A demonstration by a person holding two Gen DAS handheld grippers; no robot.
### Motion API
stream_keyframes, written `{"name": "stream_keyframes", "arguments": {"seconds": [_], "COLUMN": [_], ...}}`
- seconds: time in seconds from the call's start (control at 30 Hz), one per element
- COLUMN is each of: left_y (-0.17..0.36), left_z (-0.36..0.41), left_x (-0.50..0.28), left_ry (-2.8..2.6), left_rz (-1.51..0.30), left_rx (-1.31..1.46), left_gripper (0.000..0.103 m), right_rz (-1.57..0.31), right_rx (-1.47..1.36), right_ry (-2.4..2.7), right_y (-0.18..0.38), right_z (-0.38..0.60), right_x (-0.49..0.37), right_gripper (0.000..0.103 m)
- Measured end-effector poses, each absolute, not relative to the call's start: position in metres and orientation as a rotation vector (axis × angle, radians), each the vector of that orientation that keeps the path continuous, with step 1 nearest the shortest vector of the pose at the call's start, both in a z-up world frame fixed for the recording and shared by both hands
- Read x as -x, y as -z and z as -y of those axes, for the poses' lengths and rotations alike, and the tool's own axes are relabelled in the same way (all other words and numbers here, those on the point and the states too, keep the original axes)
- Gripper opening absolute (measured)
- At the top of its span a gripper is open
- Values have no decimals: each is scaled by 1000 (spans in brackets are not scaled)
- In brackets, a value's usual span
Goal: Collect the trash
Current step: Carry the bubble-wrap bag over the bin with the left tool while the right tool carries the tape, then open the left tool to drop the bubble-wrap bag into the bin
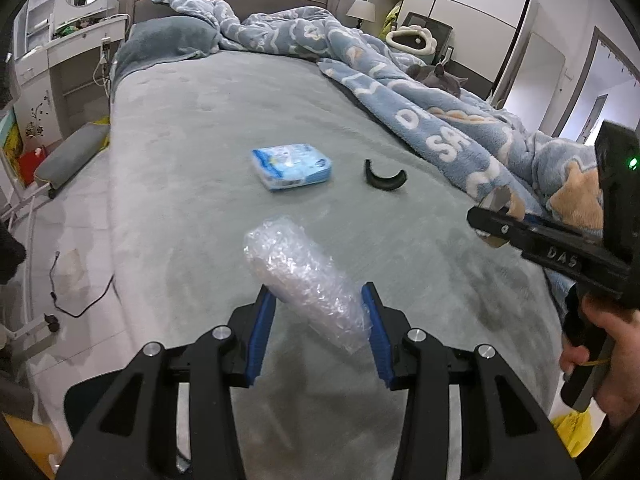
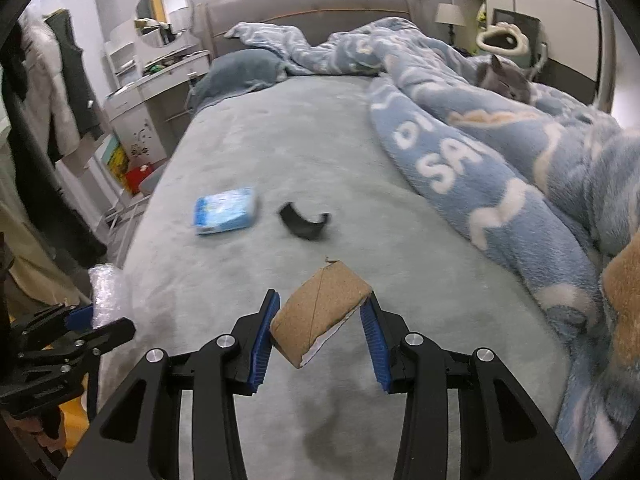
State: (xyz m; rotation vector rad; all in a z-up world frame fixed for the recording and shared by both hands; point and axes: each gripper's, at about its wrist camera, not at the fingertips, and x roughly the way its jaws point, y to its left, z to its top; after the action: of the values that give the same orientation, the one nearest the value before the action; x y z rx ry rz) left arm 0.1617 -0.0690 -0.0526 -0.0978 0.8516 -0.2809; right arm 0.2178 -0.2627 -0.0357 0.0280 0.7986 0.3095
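Observation:
My left gripper (image 1: 320,300) is shut on a roll of clear bubble wrap (image 1: 296,276), held above the grey bed (image 1: 200,128); the same roll (image 2: 106,292) shows at the left edge of the right wrist view. My right gripper (image 2: 320,304) is shut on a flattened brown cardboard tube (image 2: 320,310), also above the bed. From the left wrist view the right gripper (image 1: 486,220) appears at the right edge in a person's hand (image 1: 600,344). Farther up the bed lie a blue tissue pack (image 1: 292,166) (image 2: 225,210) and a curved black piece (image 1: 383,178) (image 2: 304,224).
A rumpled blue blanket (image 1: 440,120) (image 2: 480,152) covers the bed's right side, with a grey cat (image 2: 504,76) on it. A pillow (image 1: 168,42) lies at the headboard. Left of the bed are a white dresser (image 1: 68,52), a cable (image 1: 80,300) on the floor and hanging clothes (image 2: 52,92).

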Motion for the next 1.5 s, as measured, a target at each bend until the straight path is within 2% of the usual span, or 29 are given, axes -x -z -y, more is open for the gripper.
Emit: {"name": "stream_keyframes", "arguments": {"seconds": [0.37,0.8,1.5], "left_y": [45,70,173], "left_z": [13,-64,-160], "left_x": [-128,-110,-77], "left_ry": [232,161,105], "left_rz": [-852,-952,-1323], "left_rx": [93,93,249], "left_gripper": [47,47,48], "right_rz": [-785,-754,-831], "right_rx": [18,100,210], "right_ry": [-391,-511,-723], "right_y": [26,8,40], "right_z": [199,108,-20], "right_x": [-193,-174,-150], "right_gripper": [42,42,42]}}
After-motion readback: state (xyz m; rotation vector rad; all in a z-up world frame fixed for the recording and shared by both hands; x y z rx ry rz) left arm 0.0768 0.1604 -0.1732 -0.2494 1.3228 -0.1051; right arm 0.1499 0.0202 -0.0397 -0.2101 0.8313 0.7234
